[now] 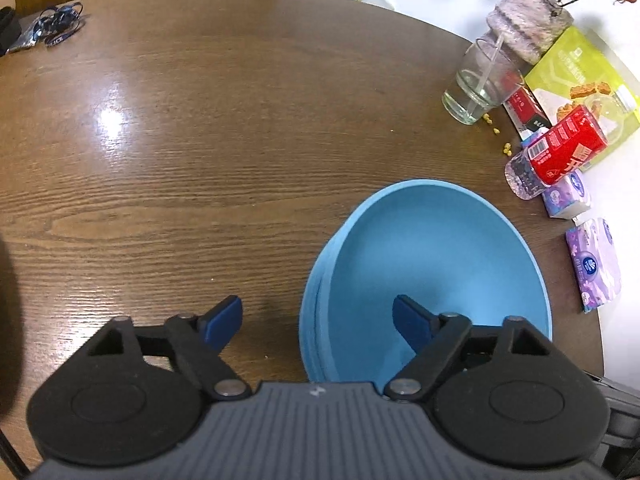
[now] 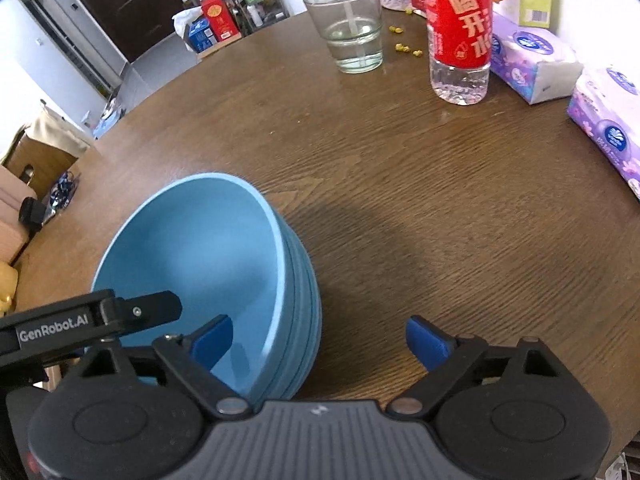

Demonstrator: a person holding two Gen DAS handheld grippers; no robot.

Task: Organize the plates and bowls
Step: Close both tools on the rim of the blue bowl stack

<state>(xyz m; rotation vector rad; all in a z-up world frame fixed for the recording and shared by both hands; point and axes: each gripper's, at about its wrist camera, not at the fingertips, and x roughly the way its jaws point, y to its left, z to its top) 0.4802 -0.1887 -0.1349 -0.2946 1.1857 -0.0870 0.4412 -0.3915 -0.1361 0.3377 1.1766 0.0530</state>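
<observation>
Left wrist view: stack of blue bowls (image 1: 432, 272) upright on wooden table (image 1: 200, 140), mouths up, round so no long axis. Left gripper (image 1: 318, 318) spread, straddling stack's near-left rim: one pad inside top bowl, other outside over table, no pressing seen. Glass (image 1: 478, 84) and red-label bottle (image 1: 556, 150) beyond stack.

Right wrist view: same stack (image 2: 200, 264), nested, mouths up. Right gripper (image 2: 318, 342) spread across stack's right rim, one pad inside bowl, other over bare table. Glass and bottle far beyond stack.
</observation>
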